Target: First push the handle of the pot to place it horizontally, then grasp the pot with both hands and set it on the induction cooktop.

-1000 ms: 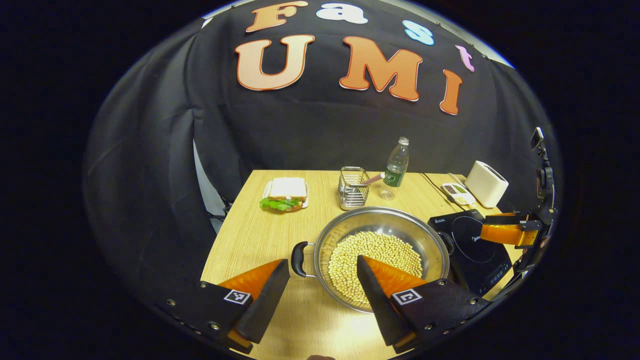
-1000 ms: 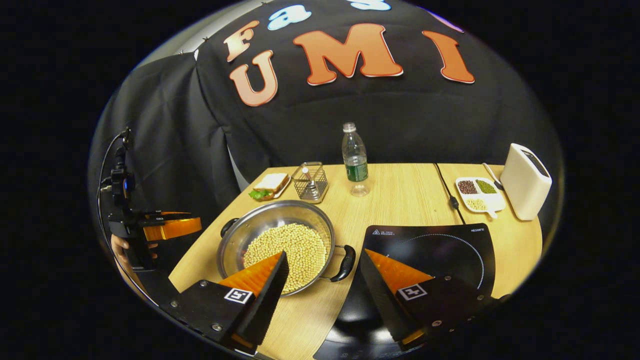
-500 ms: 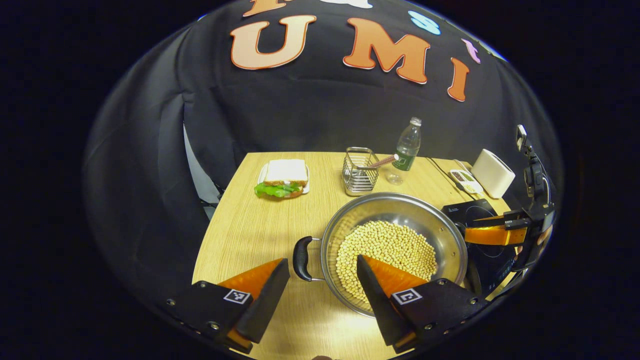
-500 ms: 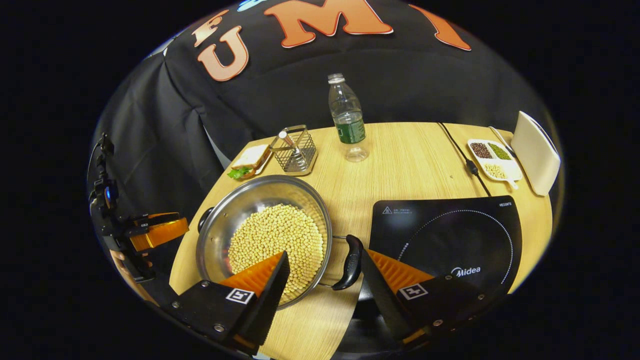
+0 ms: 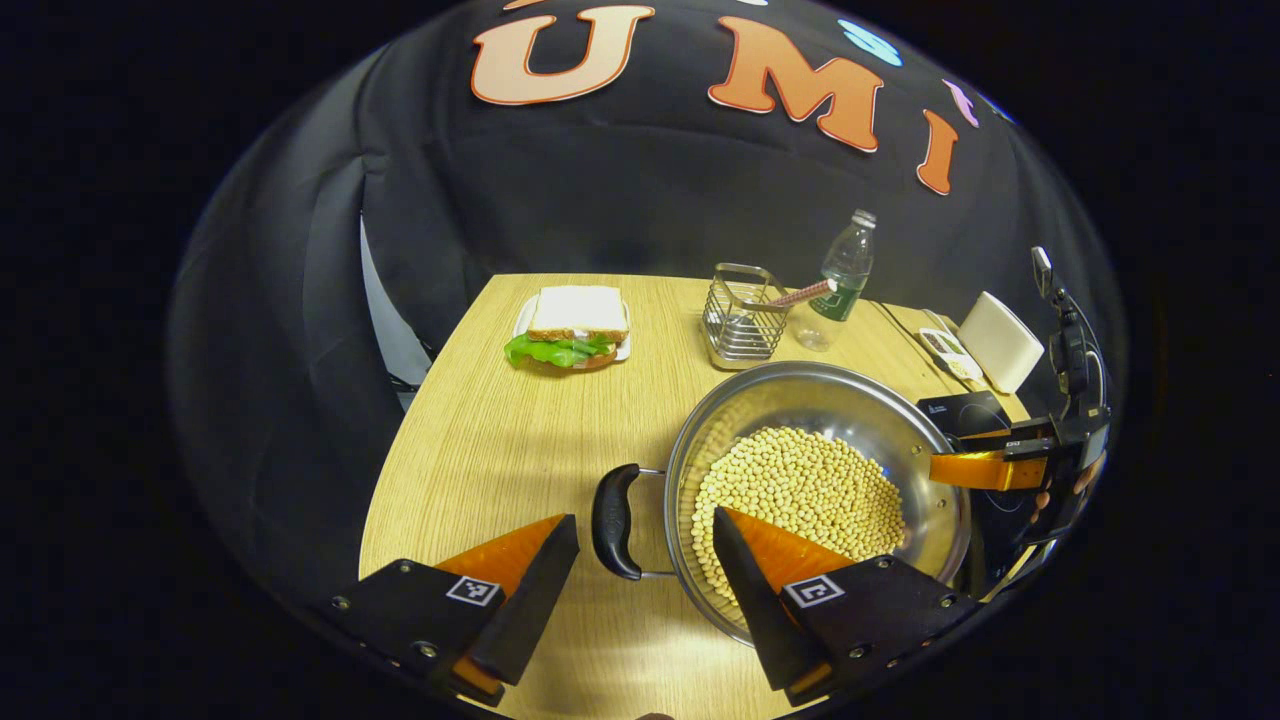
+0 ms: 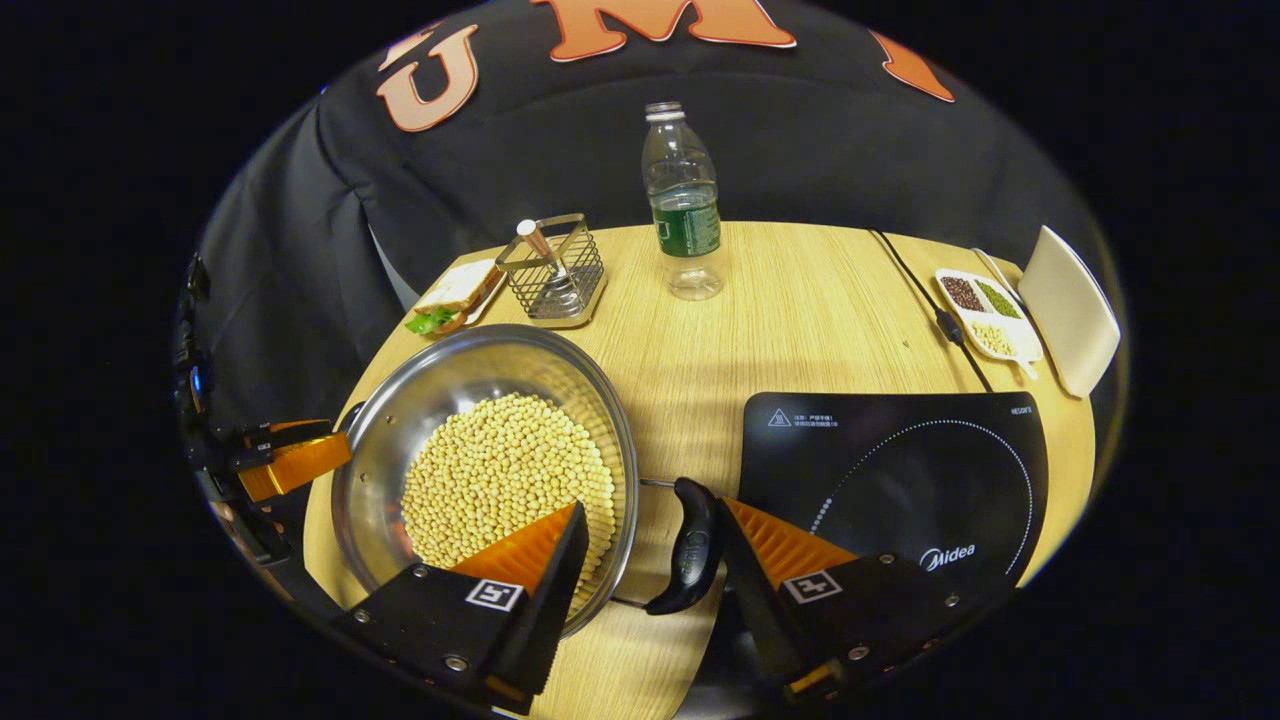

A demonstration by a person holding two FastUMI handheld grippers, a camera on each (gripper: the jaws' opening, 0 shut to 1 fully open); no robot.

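A steel pot (image 5: pixel 800 392) full of pale beans sits on the wooden table, its two black handles pointing left and right. In the left gripper view, my left gripper (image 5: pixel 645 522) is open, and the pot's left handle (image 5: pixel 612 520) lies between its fingers. In the right gripper view, my right gripper (image 6: pixel 652 510) is open around the right handle (image 6: pixel 690 545), with one finger over the pot (image 6: pixel 460 365). The black induction cooktop (image 6: pixel 900 470) lies just right of the pot. Each view shows the other gripper beyond the pot: the right gripper (image 5: pixel 985 468) and the left gripper (image 6: pixel 290 465).
Behind the pot stand a wire basket (image 6: pixel 552 272) and a water bottle (image 6: pixel 683 205). A sandwich on a plate (image 5: pixel 572 328) lies at the back left. A white toaster (image 6: pixel 1070 310), a divided dish of beans (image 6: pixel 985 315) and a power cord (image 6: pixel 925 300) sit at the back right.
Both grippers have come forward and down toward the pot. Each handle now lies between an open pair of fingers. The pot has not moved on the table.
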